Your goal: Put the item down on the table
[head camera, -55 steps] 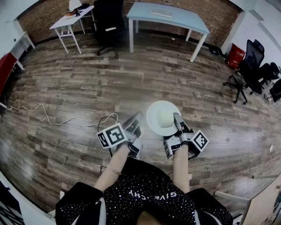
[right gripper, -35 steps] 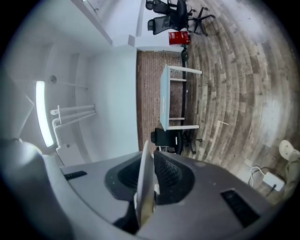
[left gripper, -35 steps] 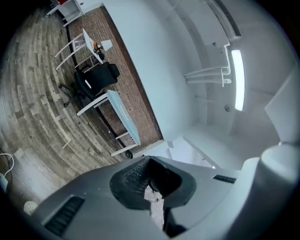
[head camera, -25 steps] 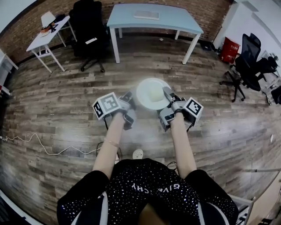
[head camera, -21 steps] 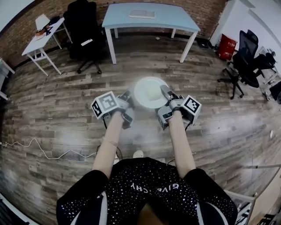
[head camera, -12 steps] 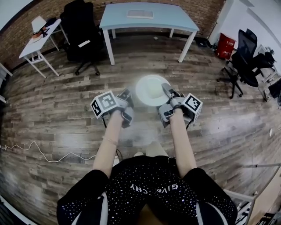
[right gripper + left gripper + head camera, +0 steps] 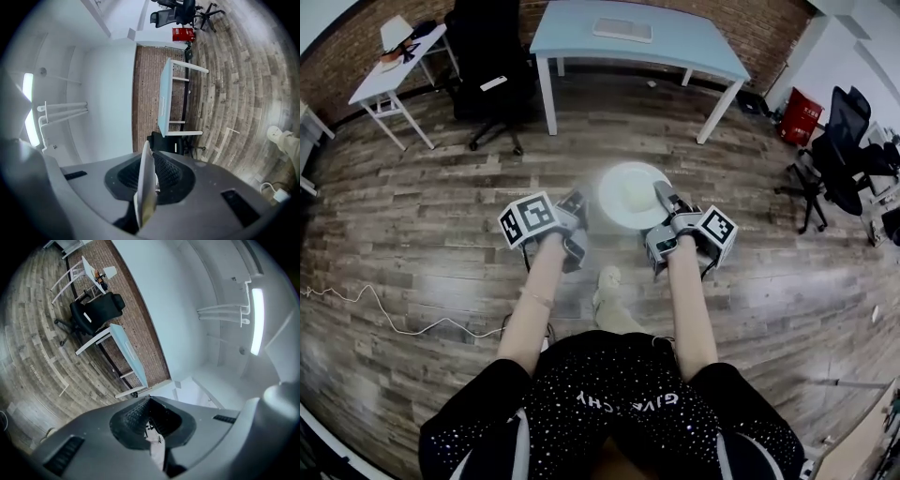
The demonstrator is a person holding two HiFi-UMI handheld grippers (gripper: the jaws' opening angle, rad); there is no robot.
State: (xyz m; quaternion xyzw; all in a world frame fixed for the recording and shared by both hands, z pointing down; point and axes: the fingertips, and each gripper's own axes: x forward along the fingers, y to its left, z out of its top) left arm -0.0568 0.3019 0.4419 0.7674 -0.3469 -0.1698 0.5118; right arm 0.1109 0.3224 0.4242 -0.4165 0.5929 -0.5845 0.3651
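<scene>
Over wood floor, left gripper and right gripper fingers clamp the white plate — opposite rims.

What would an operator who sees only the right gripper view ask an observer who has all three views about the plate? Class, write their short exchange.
Operator: I see the plate edge-on, clamped in the right gripper. Is anything on it?
Observer: Yes. The head view shows a pale lump lying near its middle.
Operator: Is the left gripper holding the plate too?
Observer: It doesn't look so. In the left gripper view the jaws are together, and no rim stands up between them as it does in yours.
Operator: Is the plate over the table yet?
Observer: No. From the head view it hangs over bare floor, with the table farther ahead.
</scene>
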